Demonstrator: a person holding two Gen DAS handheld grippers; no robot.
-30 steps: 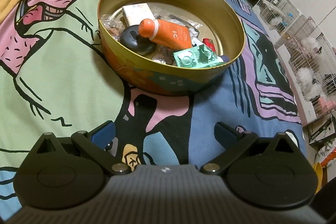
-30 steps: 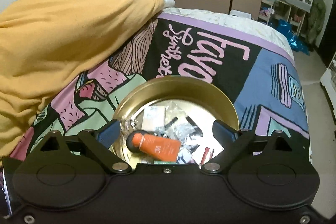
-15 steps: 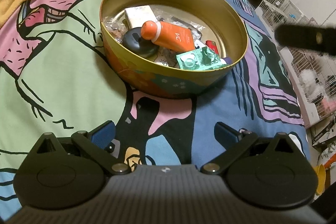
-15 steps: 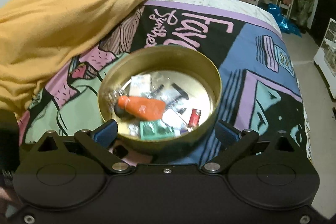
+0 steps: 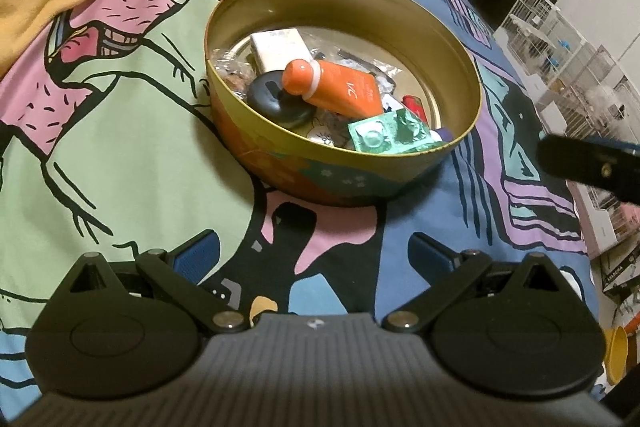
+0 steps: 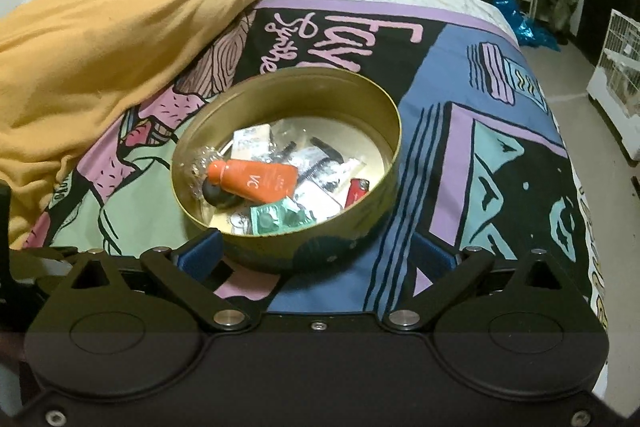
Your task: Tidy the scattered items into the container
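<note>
One round gold metal tin (image 5: 460,75) is seen ahead of both grippers, holding one orange plastic tube (image 5: 336,91). The left gripper (image 5: 316,255) and right gripper (image 6: 316,253) are held spread apart, empty.

The tin (image 5: 460,67) is sitting mid-frame on the bed (image 5: 120,155), holding a tube (image 5: 340,91) lying across a disc (image 5: 276,103), with a packet (image 5: 392,135) lying lower right of them.

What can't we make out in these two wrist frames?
- Items under the orange tube and black disc in the tin: covered in both views.
- Bedspread nearest each gripper: hidden by the gripper bodies, so stray items there cannot be ruled out.
- Purple item: mostly behind the tin's near rim, left wrist view.
- Tube's small print: too small.
</note>
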